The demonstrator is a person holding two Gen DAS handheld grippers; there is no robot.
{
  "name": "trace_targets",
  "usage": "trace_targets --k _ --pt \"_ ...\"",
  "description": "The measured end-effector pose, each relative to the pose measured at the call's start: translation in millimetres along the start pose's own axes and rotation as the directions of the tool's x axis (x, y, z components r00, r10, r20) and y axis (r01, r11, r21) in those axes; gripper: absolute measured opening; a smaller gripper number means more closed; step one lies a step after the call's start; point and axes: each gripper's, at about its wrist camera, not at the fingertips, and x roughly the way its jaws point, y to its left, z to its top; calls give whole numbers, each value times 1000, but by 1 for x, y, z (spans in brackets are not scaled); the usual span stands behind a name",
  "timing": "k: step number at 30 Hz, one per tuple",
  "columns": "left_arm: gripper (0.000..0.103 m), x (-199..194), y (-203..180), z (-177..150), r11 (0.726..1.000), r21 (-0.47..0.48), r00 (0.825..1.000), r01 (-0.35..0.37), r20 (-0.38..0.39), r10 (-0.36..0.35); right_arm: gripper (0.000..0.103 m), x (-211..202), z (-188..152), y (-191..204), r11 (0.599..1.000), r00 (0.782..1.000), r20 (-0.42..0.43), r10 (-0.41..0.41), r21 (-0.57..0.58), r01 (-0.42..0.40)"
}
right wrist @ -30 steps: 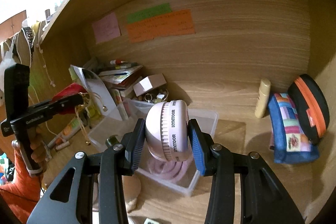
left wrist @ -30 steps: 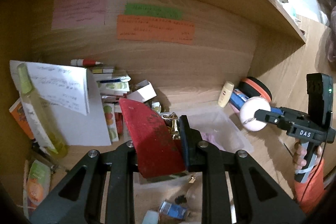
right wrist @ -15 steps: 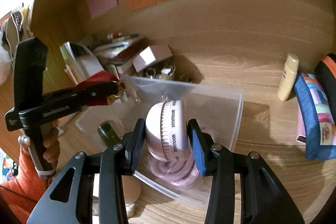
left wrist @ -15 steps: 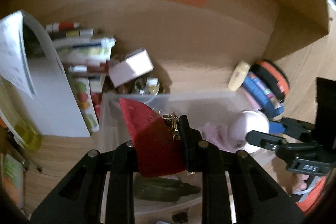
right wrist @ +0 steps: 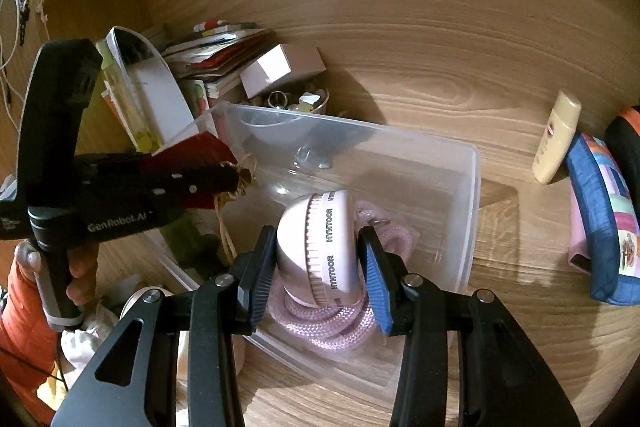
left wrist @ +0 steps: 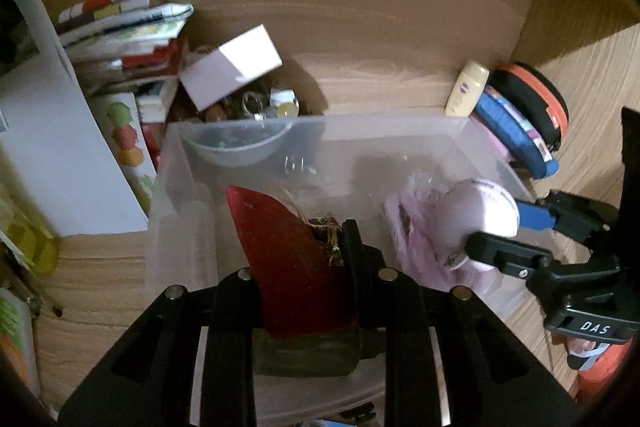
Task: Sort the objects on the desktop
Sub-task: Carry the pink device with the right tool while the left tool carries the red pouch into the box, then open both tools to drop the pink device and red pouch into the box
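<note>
Both tools are over the clear plastic bin (right wrist: 460, 195), which sits on the wooden table (right wrist: 500, 327) in the desk alcove.

Right tool (right wrist: 320, 267): pinching a pale pink round device (right wrist: 316, 251), printed band facing the camera, pads on its two flat faces. It hangs low inside the bin, just above a coiled pink cord (right wrist: 332, 327) on the bin floor; I cannot tell whether it touches the cord.

Left tool (left wrist: 304, 259): pinching a red pouch (left wrist: 280, 251) with a gold knot and string at its neck. Seen from the right wrist, the pouch is at about 9 o'clock of the round device, over the near-left rim of the bin. A dark green bottle (left wrist: 304, 355) lies in the bin below it.

Risks, as judged from here:
- The round device is domed; released onto the springy cord it may roll or tip against the bin wall.
- The loose gold string (right wrist: 224, 219) dangles by the rim and could snag on the rim or on the left tool as the pads part.
- If the pouch is dropped while over the rim, it could land half outside the bin.
- The two tools work close together at 9 and 3 o'clock in one bin; a sideways pull-out could knock them together or shove the light bin toward the book stack (left wrist: 132, 39).
</note>
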Motion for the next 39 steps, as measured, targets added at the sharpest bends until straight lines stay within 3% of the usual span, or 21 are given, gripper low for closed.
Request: trace_targets --k 2,9,17,20,24,28,36,39 --pt "23 2 0 -1 1000 1 1000 -1 -12 1 38 0 -1 2 1000 1000 2 -8 -13 8" --pt "38 1 -5 -3 1000 19 1000 -5 -15 5 40 4 -5 14 995 999 8 -47 -90 47" --pt "53 -3 -13 -3 999 47 1000 -20 12 19 45 5 -5 14 994 999 2 -53 -92 53" --pt "55 -5 -14 -3 998 52 1000 -24 19 23 54 4 -5 14 994 998 13 -66 -91 67" --pt "70 -16 -15 -1 997 51 996 -52 70 48 62 -5 -4 16 992 996 48 -70 -100 74" --pt "74 -32 -14 2 998 46 993 -49 112 43 71 -14 -1 15 991 994 82 -74 -101 82" --pt "88 -65 -23 1 990 65 974 -124 201 109 72 -33 9 14 991 989 124 -81 -100 94" --pt "93 -80 -23 -3 989 61 967 -137 224 120 79 -46 12 14 991 986 147 -80 -93 94"
